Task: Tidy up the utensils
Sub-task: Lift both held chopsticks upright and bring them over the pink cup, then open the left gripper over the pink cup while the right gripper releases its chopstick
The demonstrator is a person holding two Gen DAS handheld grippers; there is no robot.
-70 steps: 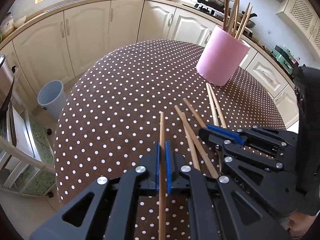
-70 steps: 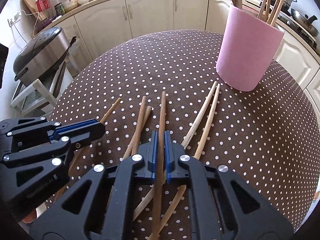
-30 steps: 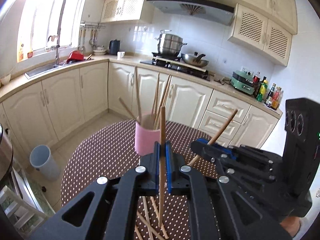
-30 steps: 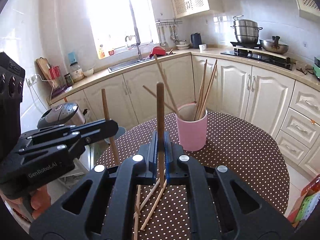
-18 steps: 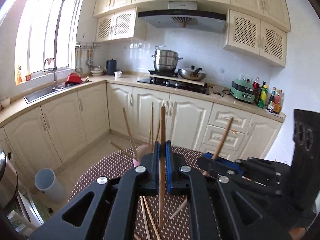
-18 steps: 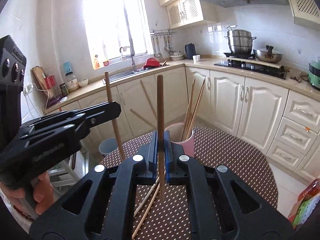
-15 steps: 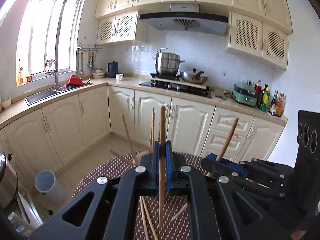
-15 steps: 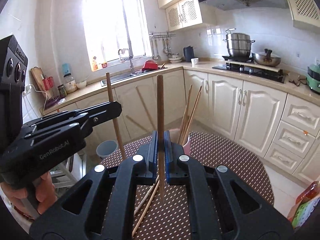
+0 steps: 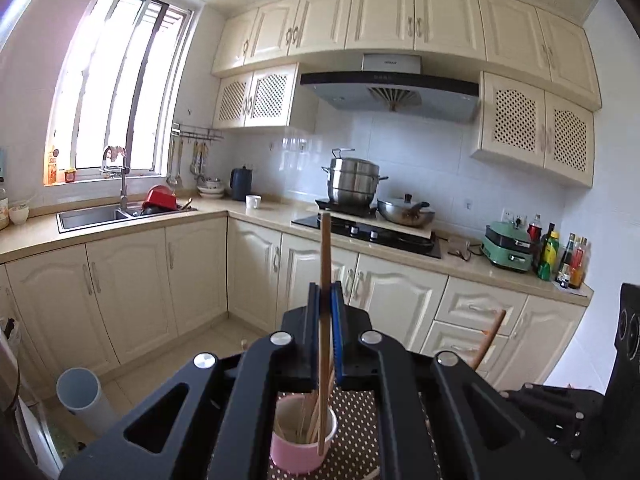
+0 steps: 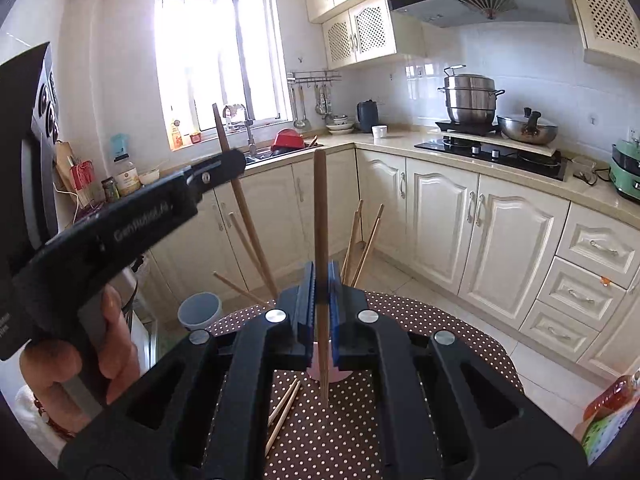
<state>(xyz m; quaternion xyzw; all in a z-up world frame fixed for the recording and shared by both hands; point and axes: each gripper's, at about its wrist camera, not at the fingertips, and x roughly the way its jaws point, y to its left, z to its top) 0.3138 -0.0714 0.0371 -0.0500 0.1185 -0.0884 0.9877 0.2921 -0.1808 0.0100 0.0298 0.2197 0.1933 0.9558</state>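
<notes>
My left gripper is shut on a wooden chopstick that stands nearly upright. Its lower tip hangs just over the pink cup, which holds several chopsticks. My right gripper is shut on a second upright chopstick, with its tip above the dotted table. The pink cup is mostly hidden behind the jaws there. In the right wrist view the left gripper comes in from the left, held by a hand. Two loose chopsticks lie on the table.
A grey bin stands on the floor left of the table. Cream cabinets and a stove with pots line the far wall. A bottle and a packet sit at the lower right.
Both grippers have risen and moved toward the pink cup with their chopsticks. The cup has dropped low in both views, and the left chopstick's tip now hangs over it.
</notes>
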